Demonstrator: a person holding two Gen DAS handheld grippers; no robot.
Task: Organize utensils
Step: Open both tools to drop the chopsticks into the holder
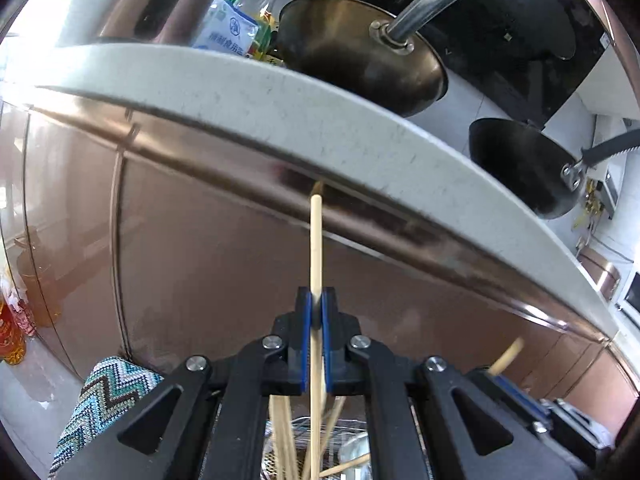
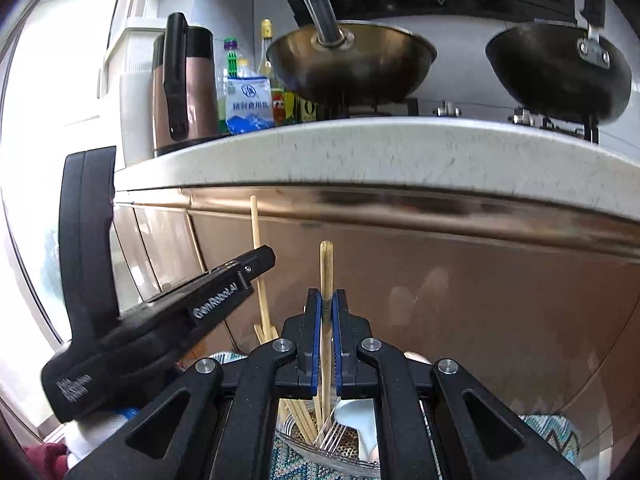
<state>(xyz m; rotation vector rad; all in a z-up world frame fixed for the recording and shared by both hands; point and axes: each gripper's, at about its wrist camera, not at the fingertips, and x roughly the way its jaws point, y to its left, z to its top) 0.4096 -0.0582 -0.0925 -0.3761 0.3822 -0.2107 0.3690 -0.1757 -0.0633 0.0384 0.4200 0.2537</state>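
A pale wooden chopstick [image 1: 315, 248] stands upright between the blue pads of the left gripper [image 1: 316, 312], its blunt end rising toward the speckled countertop edge [image 1: 280, 112] while its lower length runs down behind the jaws. Alongside, the right gripper [image 2: 326, 312] pinches a second chopstick [image 2: 326, 268], darker and more worn near its tip, also held near vertical. Both sets of jaws are drawn almost together, each clamped on its single stick.

Below the grippers, more chopsticks [image 2: 300, 420] lean loosely in a perforated metal basket [image 2: 344, 446] beside a white spoon [image 2: 360, 416]; the basket sits on a zigzag-patterned cloth [image 1: 108, 392]. Each held stick's long axis points straight down toward that basket, so the next move likely turns on where the sticks are carried rather than on re-gripping. From the right wrist view, the left gripper lies just to the left, near enough that the two sticks could be paired. Copper-coloured cabinet doors [image 1: 200, 260] fill the background; two woks [image 2: 352, 60] rest on the counter above.
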